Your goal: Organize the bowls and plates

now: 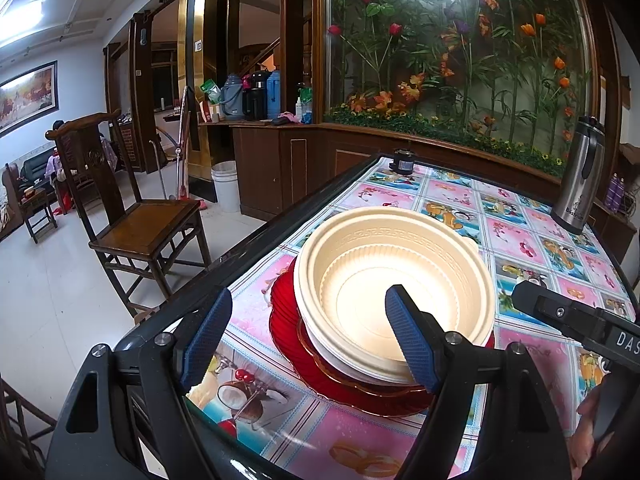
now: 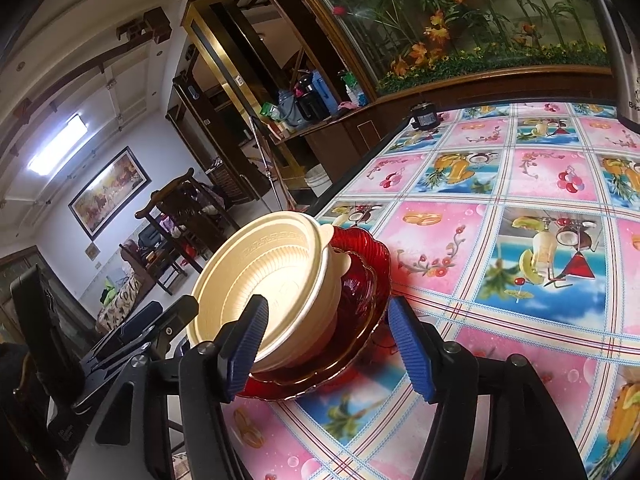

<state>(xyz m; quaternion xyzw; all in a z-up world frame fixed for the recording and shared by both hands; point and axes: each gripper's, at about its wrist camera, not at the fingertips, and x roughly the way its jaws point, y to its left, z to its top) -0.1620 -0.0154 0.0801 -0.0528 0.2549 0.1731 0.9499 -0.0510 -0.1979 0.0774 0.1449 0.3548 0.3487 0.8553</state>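
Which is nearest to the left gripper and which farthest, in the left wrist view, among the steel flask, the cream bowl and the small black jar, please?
From the left gripper:
1. Cream bowl, right at the fingertips, stacked on the red plates.
2. Steel flask, further back on the table's right side.
3. Small black jar, at the table's far edge.

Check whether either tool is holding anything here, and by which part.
Nothing is held. Left tool and right tool are both open around the cream bowls stacked on red plates.
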